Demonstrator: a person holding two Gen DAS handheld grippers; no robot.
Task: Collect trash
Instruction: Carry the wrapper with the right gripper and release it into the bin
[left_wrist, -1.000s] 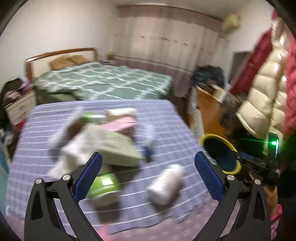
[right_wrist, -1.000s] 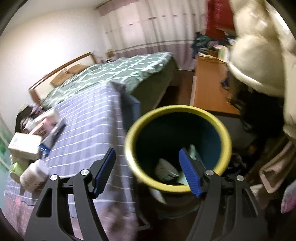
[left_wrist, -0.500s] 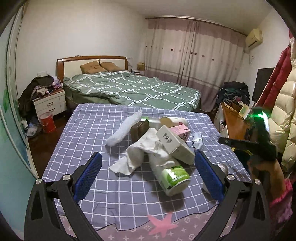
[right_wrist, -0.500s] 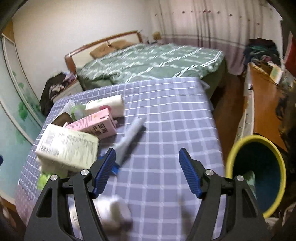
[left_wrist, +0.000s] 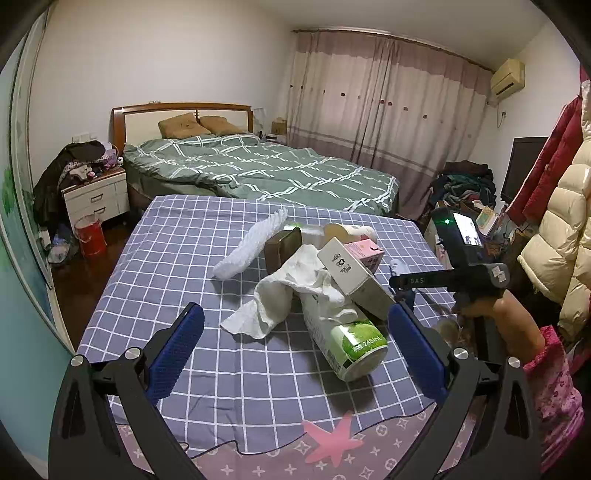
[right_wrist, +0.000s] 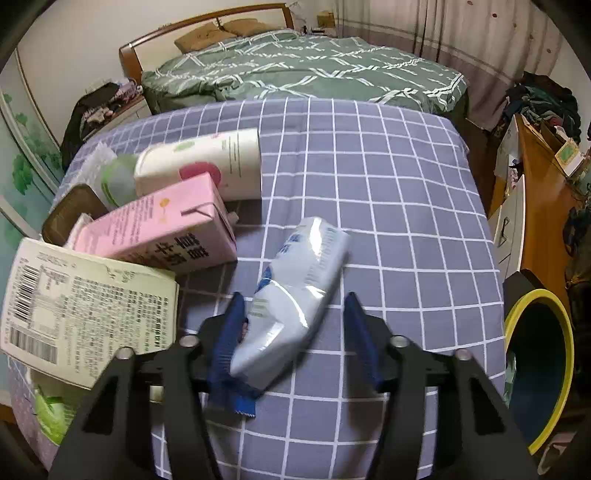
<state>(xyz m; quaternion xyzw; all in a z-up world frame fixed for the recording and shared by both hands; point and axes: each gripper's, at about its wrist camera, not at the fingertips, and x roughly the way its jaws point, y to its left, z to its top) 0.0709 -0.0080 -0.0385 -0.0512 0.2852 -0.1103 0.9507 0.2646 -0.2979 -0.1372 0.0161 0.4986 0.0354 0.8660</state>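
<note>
The right gripper (right_wrist: 291, 328) is no longer over the yellow-rimmed bin (right_wrist: 535, 369); it has swung across to the table (right_wrist: 388, 184) and is now hanging over a crinkled white-and-blue pouch (right_wrist: 295, 288). Its jaws have just been closing and are standing about half open, one on each side of the pouch's near end. The left pad is looking very close to the film, the right one is standing clear, so nothing is being gripped yet. The left gripper (left_wrist: 295, 350) is hovering at the near edge of the table with its jaws spread wide and empty, facing the heap: a green-labelled bottle (left_wrist: 347, 339) lying on its side, a white cloth (left_wrist: 288, 295) draped over it, a white carton (left_wrist: 354, 277) leaning on top, and a pink milk carton (right_wrist: 162, 225) behind.

The pouch is looking soft and glossy, and I'm judging that to be the trouble. Pinched at the flat end only, it could be sliding out on the way to the bin, which is sitting off the table's right edge, well apart. The jaws are also coming down near the blue tail, so they could be catching the tablecloth with it. The white carton is lying just beside the left jaw; a nudge there could be tipping the heap and setting the bottle rolling.
</note>
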